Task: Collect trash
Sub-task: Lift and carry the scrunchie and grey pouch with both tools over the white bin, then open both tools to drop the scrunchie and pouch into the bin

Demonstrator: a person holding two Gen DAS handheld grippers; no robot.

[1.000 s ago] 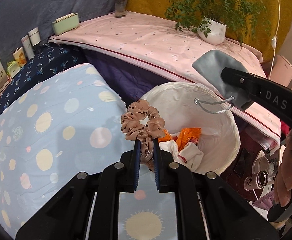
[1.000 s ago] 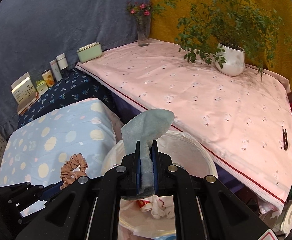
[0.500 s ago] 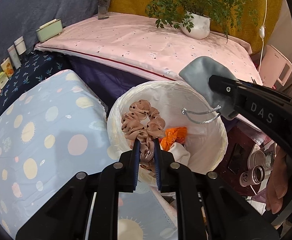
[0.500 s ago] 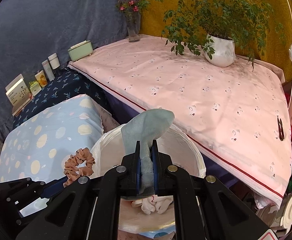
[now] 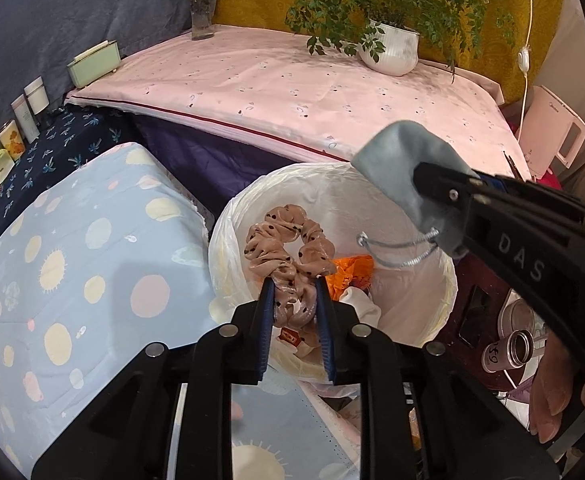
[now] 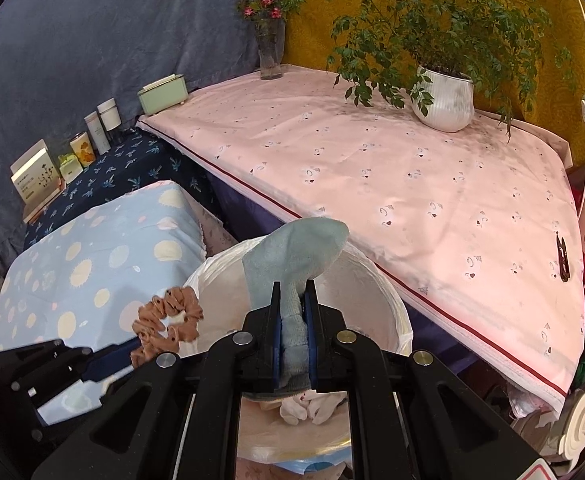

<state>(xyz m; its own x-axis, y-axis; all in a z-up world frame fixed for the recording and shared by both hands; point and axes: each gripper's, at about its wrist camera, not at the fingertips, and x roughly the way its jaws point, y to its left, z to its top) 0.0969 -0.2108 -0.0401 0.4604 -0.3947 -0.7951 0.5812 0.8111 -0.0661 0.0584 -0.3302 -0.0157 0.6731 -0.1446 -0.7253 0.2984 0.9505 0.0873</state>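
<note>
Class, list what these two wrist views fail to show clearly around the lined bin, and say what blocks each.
- Bottom of the white-lined trash bin: right wrist view, hidden by the right gripper clamping the grey-blue fabric pouch.
- Bin contents: left wrist view, partly covered by the pink dotted scrunchie in the left gripper.
- Labels on small bottles: too small.

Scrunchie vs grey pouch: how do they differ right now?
The scrunchie is tan with dark dots; the grey pouch is plain grey with a silver cord loop. The scrunchie is a ruffled ring; the pouch is a flat bag. The left gripper holds the scrunchie; the right gripper holds the pouch. Both hang over the white-lined bin, clamped, not yet dropped.
</note>
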